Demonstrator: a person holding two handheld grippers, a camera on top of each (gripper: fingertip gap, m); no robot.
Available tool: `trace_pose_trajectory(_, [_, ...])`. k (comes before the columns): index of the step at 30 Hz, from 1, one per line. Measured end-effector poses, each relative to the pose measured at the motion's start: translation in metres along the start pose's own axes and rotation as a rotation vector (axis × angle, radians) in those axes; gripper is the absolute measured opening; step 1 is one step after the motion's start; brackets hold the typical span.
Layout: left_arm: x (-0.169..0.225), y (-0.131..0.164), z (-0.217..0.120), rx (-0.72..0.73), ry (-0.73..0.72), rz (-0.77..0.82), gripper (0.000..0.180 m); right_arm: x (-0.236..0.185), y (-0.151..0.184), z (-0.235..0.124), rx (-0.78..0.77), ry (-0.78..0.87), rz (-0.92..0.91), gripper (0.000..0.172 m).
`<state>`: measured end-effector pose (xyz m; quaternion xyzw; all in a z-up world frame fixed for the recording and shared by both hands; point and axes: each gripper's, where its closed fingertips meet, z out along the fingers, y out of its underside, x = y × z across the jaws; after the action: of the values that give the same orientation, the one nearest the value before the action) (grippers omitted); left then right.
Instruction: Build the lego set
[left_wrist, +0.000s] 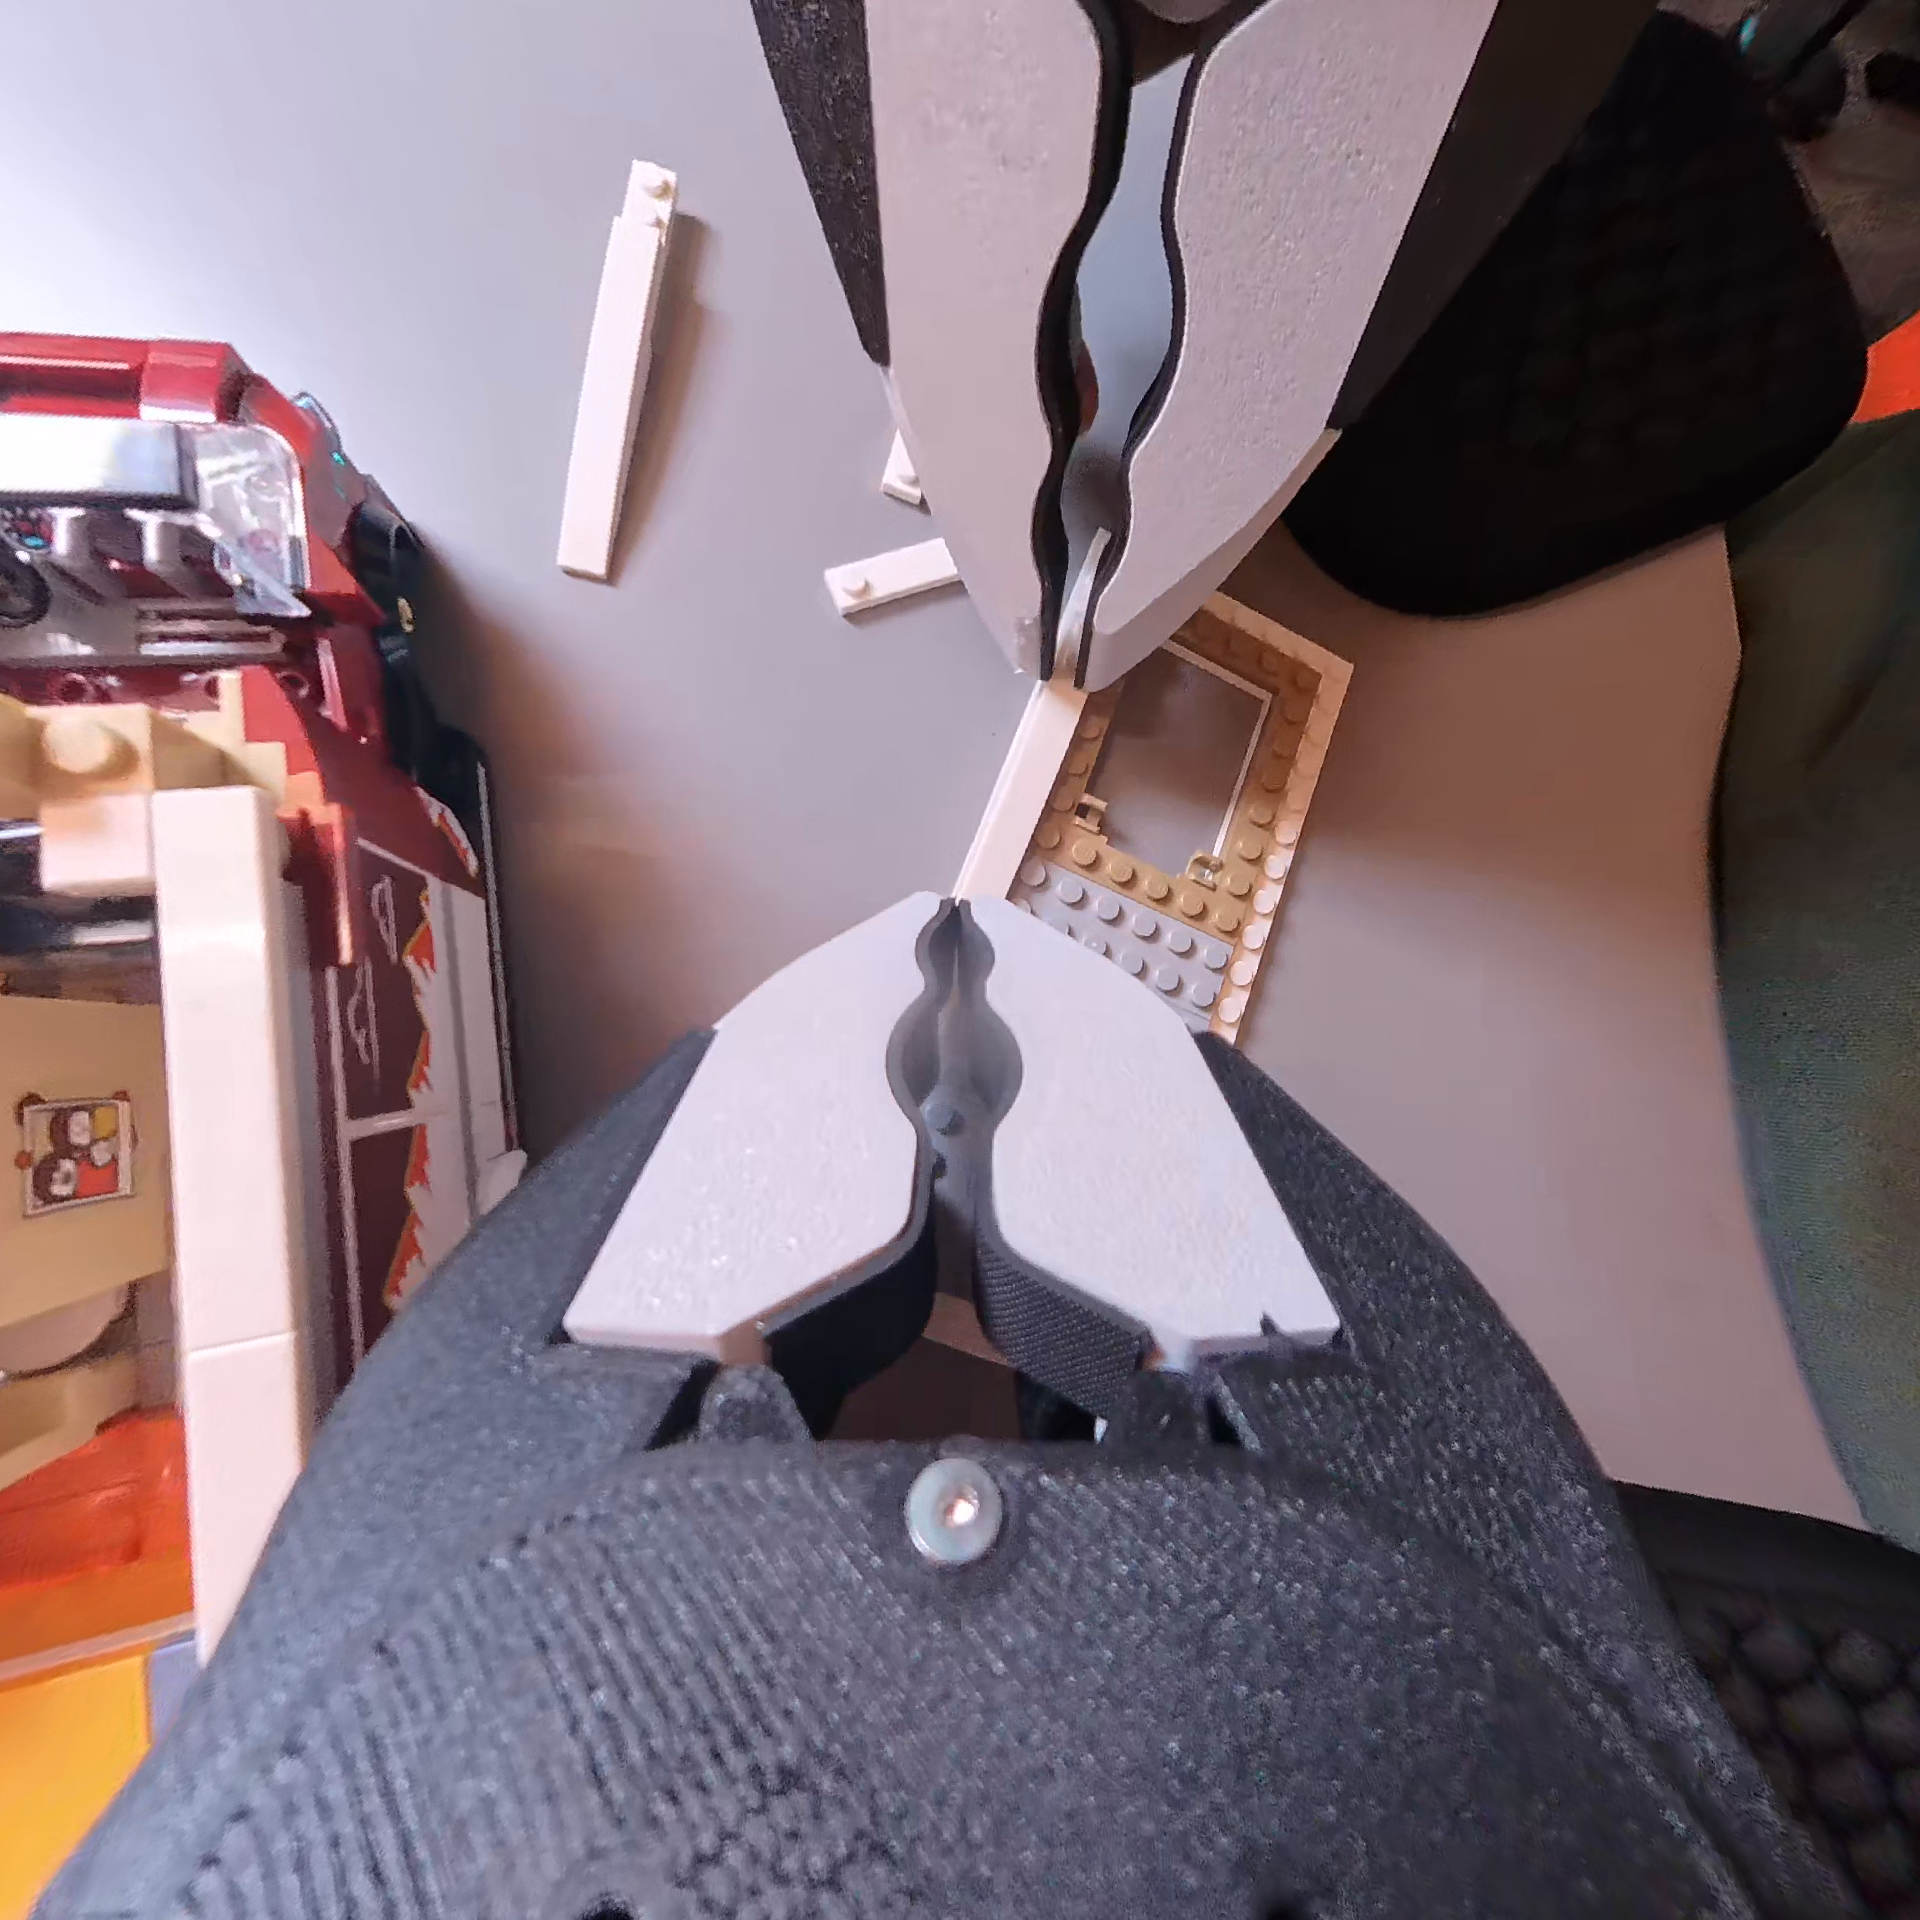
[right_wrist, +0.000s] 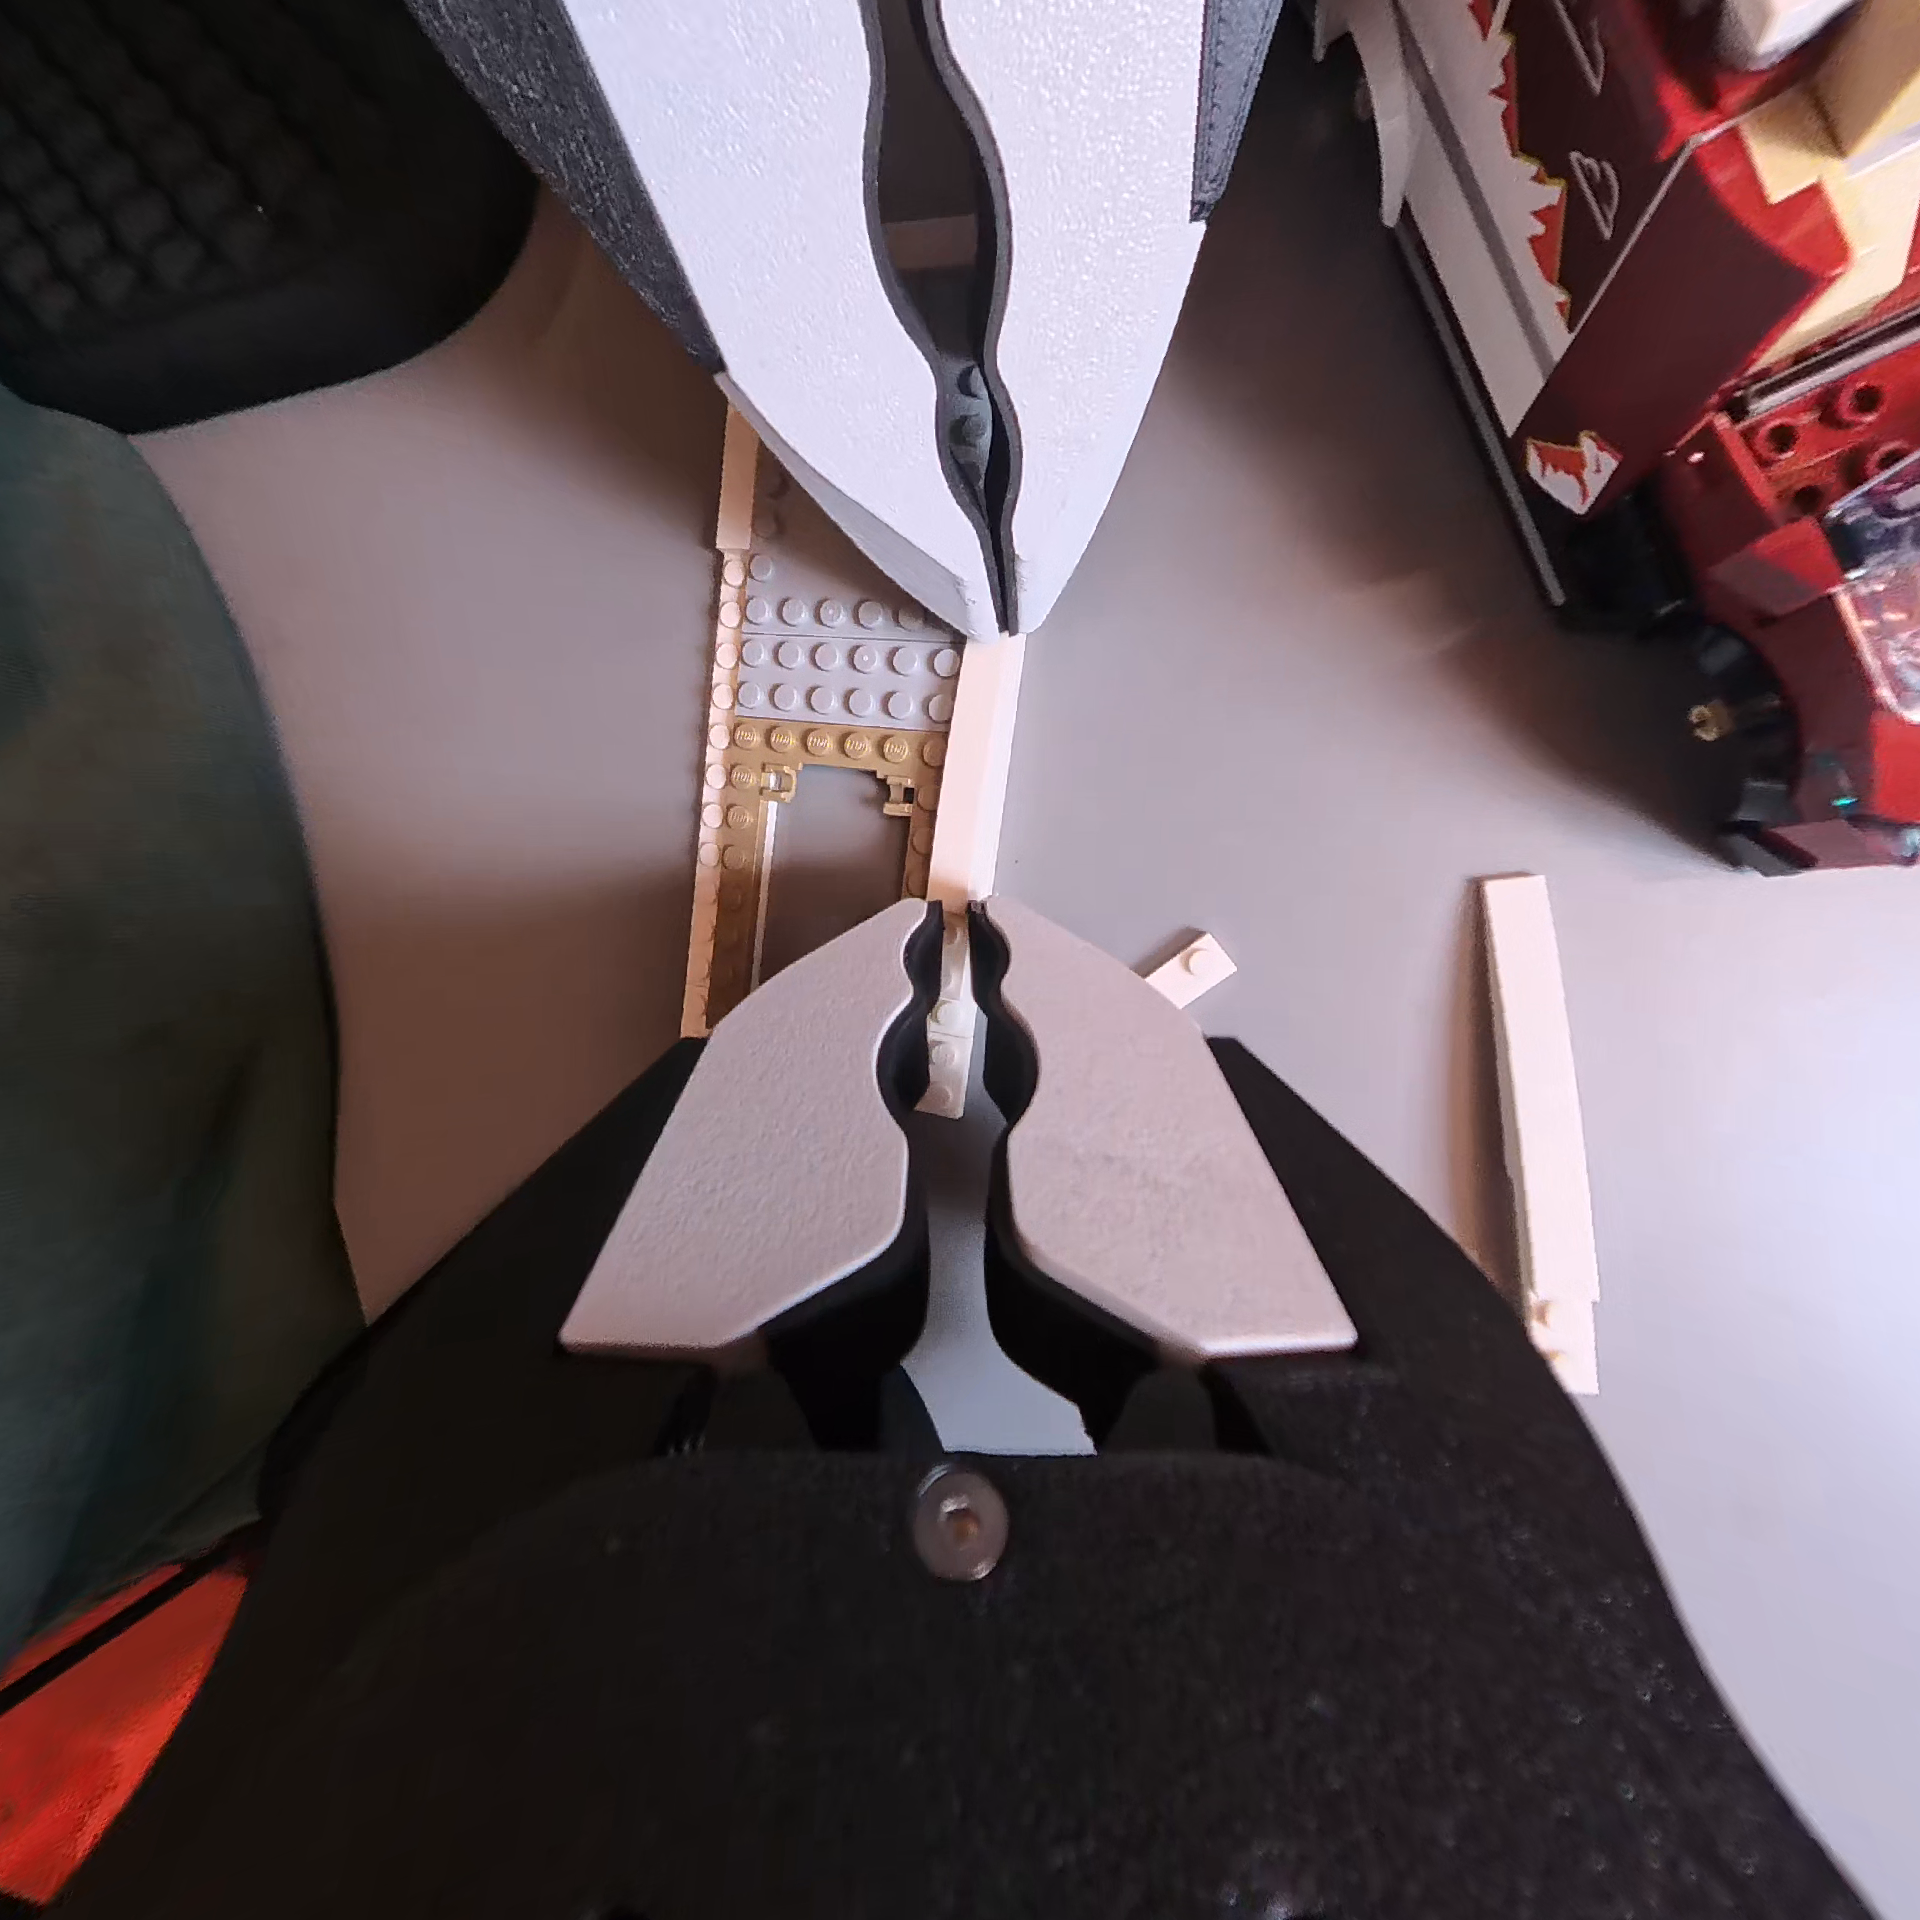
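A flat brick frame of tan plates (left_wrist: 1288, 790) with a light grey studded plate (left_wrist: 1143, 945) lies on the grey table. A long white strip (left_wrist: 1013, 790) runs along its edge. My left gripper (left_wrist: 956, 906) is shut, with its tips right at the near end of the strip. My right gripper (right_wrist: 958, 909) is shut on the other end of the white strip (right_wrist: 977, 769), and a thin white piece shows between its tips. From the left wrist view, the right gripper (left_wrist: 1070, 665) sits at the strip's far end. From the right wrist view, the left gripper (right_wrist: 1003, 623) sits at the opposite end, over the frame (right_wrist: 727, 831).
A second long white piece (left_wrist: 613, 364) and small white plates (left_wrist: 894, 571) lie loose on the table, and also show in the right wrist view (right_wrist: 1538, 1091) (right_wrist: 1190, 966). A dark red brick model (left_wrist: 343, 665) (right_wrist: 1714, 364) stands at one side. A black mesh seat (left_wrist: 1610, 364) and green fabric (left_wrist: 1818, 831) lie beyond the table edge. Some 5 cm of space lies between my two pairs of fingers.
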<state>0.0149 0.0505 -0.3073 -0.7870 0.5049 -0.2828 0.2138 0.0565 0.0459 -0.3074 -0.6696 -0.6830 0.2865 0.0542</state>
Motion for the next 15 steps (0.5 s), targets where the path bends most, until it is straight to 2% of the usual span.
trace_pose_trajectory(11, [-0.001,0.0,0.001,-0.028,-0.018,-0.032,0.001,0.001,0.0,0.0,-0.051,0.024,-0.021,0.0])
trace_pose_trajectory(15, [0.0,-0.001,0.001,-0.004,-0.039,-0.003,0.001,0.001,-0.016,-0.002,0.022,0.057,-0.042,0.004])
